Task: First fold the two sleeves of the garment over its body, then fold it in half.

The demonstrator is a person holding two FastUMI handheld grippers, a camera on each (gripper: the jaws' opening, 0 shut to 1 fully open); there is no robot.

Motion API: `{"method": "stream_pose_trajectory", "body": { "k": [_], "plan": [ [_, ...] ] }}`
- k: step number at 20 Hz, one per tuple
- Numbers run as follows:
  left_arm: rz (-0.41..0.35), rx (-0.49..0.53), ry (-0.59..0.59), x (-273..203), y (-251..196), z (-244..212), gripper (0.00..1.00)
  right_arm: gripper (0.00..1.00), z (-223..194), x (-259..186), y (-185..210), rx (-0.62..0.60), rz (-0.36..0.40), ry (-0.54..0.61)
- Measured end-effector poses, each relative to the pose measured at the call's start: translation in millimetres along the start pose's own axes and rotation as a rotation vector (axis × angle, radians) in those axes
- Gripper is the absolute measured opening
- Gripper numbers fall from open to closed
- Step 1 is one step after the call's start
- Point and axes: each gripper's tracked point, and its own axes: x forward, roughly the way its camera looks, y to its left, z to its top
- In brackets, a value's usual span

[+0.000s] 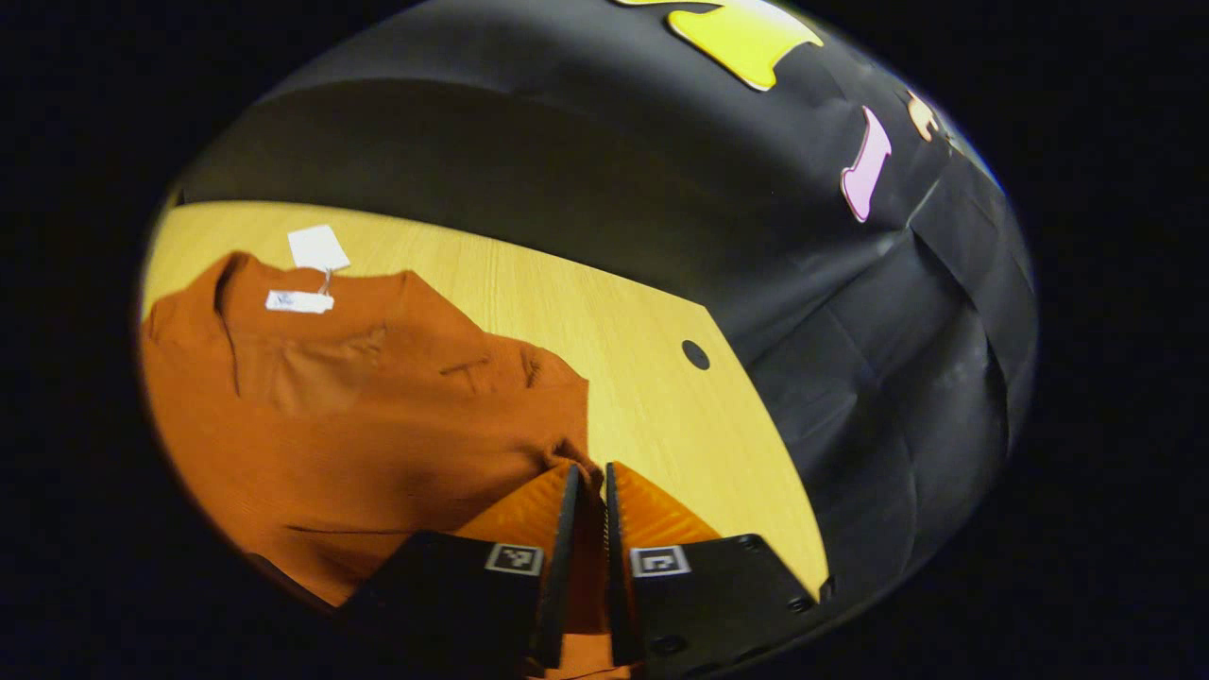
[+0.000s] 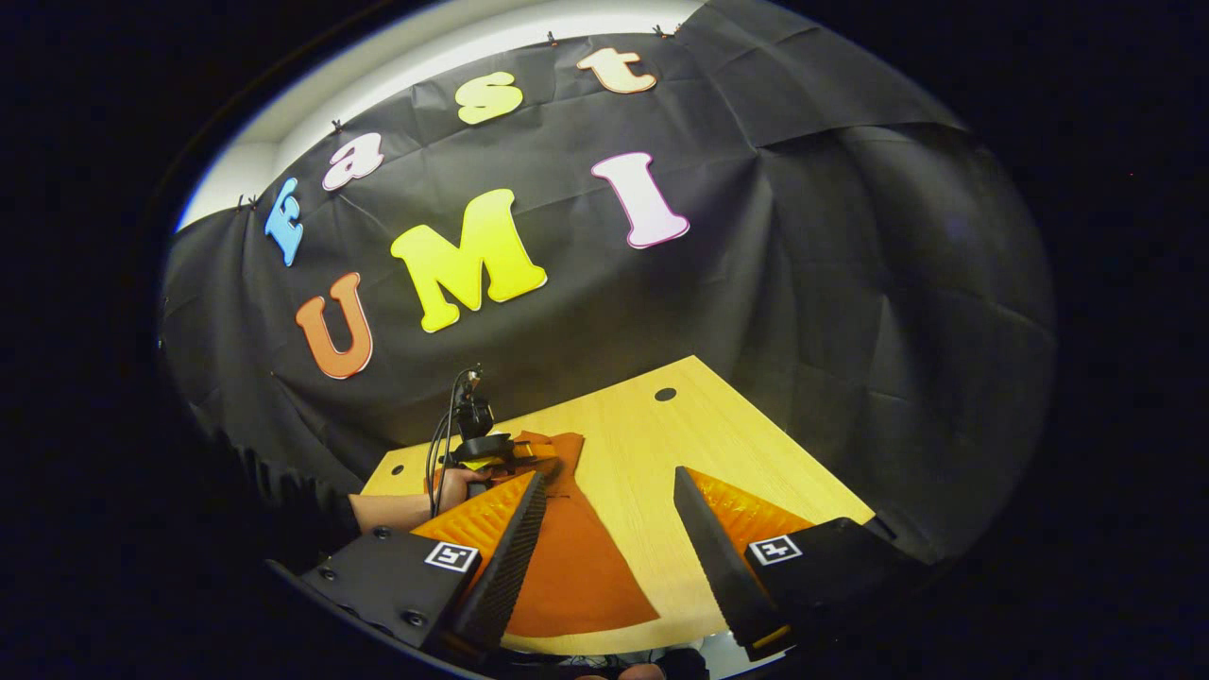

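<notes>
In the left gripper view, the left gripper (image 1: 590,477) has its two fingers pulled close together, pinching a bit of the orange garment (image 1: 359,425) between them (the cloth runs right down the thin gap). The garment lies spread on the wooden table (image 1: 652,378), and two white tags (image 1: 316,247) sit near its collar.

In the right gripper view, the right gripper (image 2: 609,486) has its fingers wide apart and holds nothing. It hangs above the table, over the edge of the garment (image 2: 567,567). Farther off, a hand (image 2: 453,486) holds the other gripper down by the far end of the cloth, with wires rising from it.
</notes>
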Motion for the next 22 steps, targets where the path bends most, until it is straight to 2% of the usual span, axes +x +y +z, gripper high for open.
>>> {"method": "stream_pose_trajectory", "body": {
  "k": [4,7,13,15,18,21,22],
  "plan": [
    [0.019,0.077,-0.054,-22.6,-11.2,8.5,0.93,0.88,-0.6,8.9,15.5,-0.037,0.034,0.009],
    [0.078,0.15,-0.189,-76.9,-9.0,37.3,0.98,0.88,-2.8,33.3,42.5,-0.071,0.096,0.021],
    [0.337,0.367,-0.514,-243.2,6.8,89.7,0.98,0.96,-13.2,79.4,93.2,-0.199,0.202,0.011],
    [0.401,0.363,-0.579,-289.4,12.4,87.8,0.98,0.96,-15.1,87.7,111.8,-0.254,0.224,-0.015],
    [0.451,0.343,-0.671,-340.4,12.1,70.6,0.98,0.97,-13.3,92.6,140.7,-0.322,0.269,-0.083],
    [0.485,0.382,-0.739,-379.2,10.3,51.9,1.0,0.98,-26.0,94.0,161.0,-0.335,0.301,-0.064],
    [0.495,0.399,-0.746,-387.1,11.4,47.9,0.98,0.98,-27.3,92.2,165.5,-0.336,0.308,-0.067]
  ]
}}
